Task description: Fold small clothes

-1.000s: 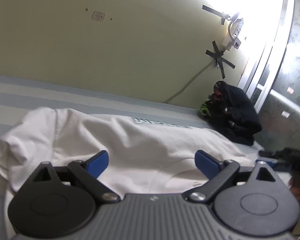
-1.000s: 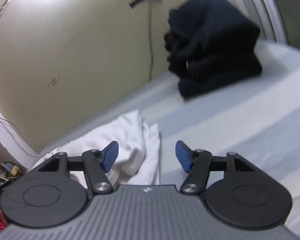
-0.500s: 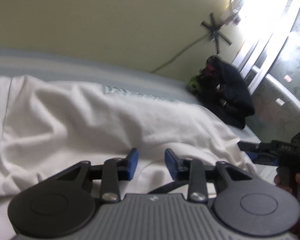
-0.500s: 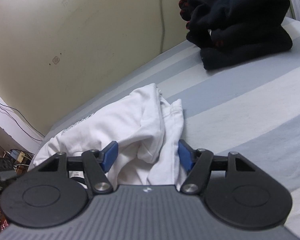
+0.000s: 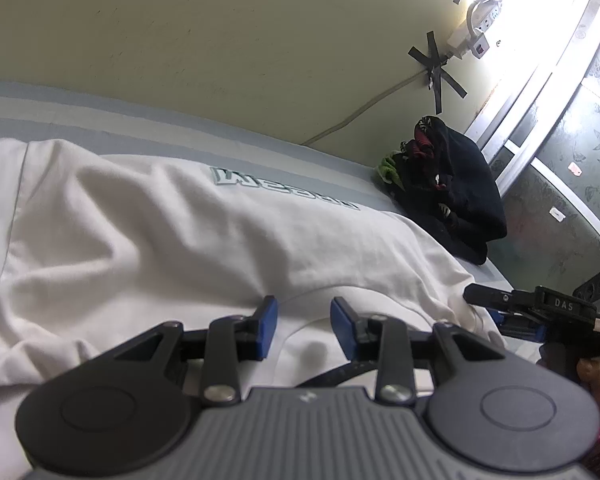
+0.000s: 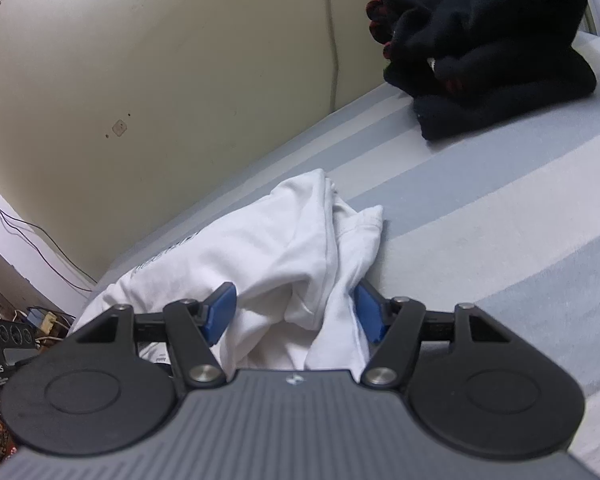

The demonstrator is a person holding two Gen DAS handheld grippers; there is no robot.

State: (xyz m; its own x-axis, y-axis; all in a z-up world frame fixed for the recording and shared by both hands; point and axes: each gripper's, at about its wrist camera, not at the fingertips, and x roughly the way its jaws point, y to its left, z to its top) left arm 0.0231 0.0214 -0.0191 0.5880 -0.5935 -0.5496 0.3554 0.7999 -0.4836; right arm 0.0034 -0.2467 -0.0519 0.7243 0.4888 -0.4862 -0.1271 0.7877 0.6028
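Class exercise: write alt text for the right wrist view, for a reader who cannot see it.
The right gripper hovers open over a bunched edge of a crumpled white T-shirt on a grey-and-white striped bed. A heap of dark clothes lies farther back by the cream wall.

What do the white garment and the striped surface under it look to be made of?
White garment with grey lettering: soft matte knit, likely cotton jersey, judging by its limp rounded creases. Grey-and-cream striped surface: flat matte woven sheet, probably cotton; the weave is too fine to confirm.
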